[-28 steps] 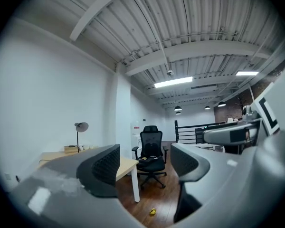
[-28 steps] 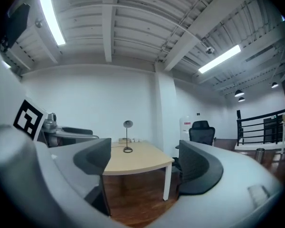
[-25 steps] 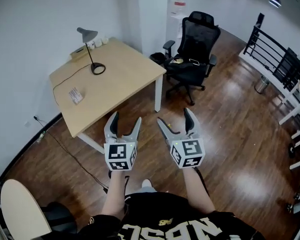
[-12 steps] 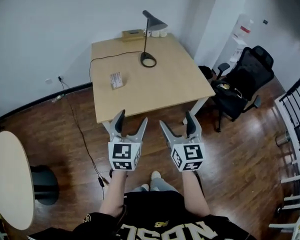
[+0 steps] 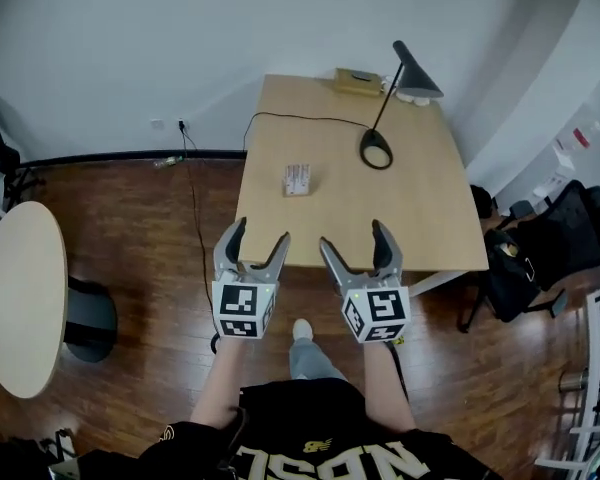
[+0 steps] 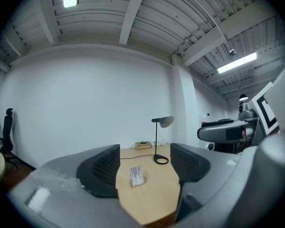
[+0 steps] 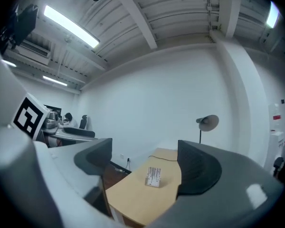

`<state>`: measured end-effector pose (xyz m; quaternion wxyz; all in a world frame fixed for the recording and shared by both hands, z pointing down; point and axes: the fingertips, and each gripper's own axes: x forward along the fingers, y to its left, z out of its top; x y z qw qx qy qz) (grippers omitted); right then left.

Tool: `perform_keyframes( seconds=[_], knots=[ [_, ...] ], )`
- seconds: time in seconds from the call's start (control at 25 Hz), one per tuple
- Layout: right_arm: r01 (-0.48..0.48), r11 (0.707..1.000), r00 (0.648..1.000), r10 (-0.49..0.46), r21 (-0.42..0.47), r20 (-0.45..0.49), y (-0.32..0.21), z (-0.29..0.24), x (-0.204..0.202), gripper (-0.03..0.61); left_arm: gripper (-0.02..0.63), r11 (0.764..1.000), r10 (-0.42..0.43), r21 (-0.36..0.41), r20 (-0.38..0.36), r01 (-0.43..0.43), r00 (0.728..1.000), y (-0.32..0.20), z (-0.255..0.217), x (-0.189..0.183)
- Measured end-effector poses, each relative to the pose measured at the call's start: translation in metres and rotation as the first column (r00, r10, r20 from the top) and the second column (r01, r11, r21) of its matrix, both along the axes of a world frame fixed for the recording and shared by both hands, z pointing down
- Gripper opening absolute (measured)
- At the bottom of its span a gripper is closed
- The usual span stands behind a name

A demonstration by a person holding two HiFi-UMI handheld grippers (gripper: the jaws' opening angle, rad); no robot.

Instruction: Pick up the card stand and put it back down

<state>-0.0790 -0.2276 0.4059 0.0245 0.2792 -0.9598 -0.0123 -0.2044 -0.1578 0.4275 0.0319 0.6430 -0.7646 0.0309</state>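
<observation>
Desk (image 5: pixel 420 230) — pale wood, by white wall (image 5: pixel 180 48); card stand (image 5: pixel 297 179), lamp (image 5: pixel 417 76) atop.

Light wooden table (image 5: pixel 420 218) in the upper middle of the head view, standing on a dark wood floor (image 5: pixel 140 218).
A small card stand (image 5: pixel 297 179) stands upright left of the table's centre. A black desk lamp (image 5: pixel 376 149) sits up and right of it, its cable (image 5: pixel 310 118) running toward the left edge. A flat tan box (image 5: pixel 357 80) rests at the far edge.
</observation>
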Motion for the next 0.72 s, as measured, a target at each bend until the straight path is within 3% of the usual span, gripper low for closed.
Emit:
perform_keyframes(
  seconds=[0.16, 0.36, 0.52, 0.72],
  knots=[
    [0.115, 0.993, 0.993, -0.115, -0.022, -0.002, -0.055, 0.008, -0.035, 0.428, 0.333, 0.999, -0.037, -0.009, 0.006, 0.037, 0.999, -0.046, -0.003, -0.036],
    [0.227, 0.968, 0.972, -0.232, -0.107, -0.039, -0.131, 0.046, -0.028, 0.428, 0.337, 0.998, -0.038, -0.041, 0.005, 0.038, 0.999, -0.093, 0.007, -0.070],
    [0.217, 0.960, 0.965, -0.238, -0.175, -0.113, -0.192, 0.084, 0.004, 0.428, 0.344, 0.996, -0.004, -0.087, 0.017, 0.005, 1.000, -0.116, 0.023, -0.089],
    [0.128, 0.971, 0.950, -0.179, -0.204, -0.255, -0.259, 0.114, 0.057, 0.430, 0.351, 0.987, 0.026, -0.160, -0.003, -0.027, 1.000, -0.131, 0.054, -0.112]
  ],
)
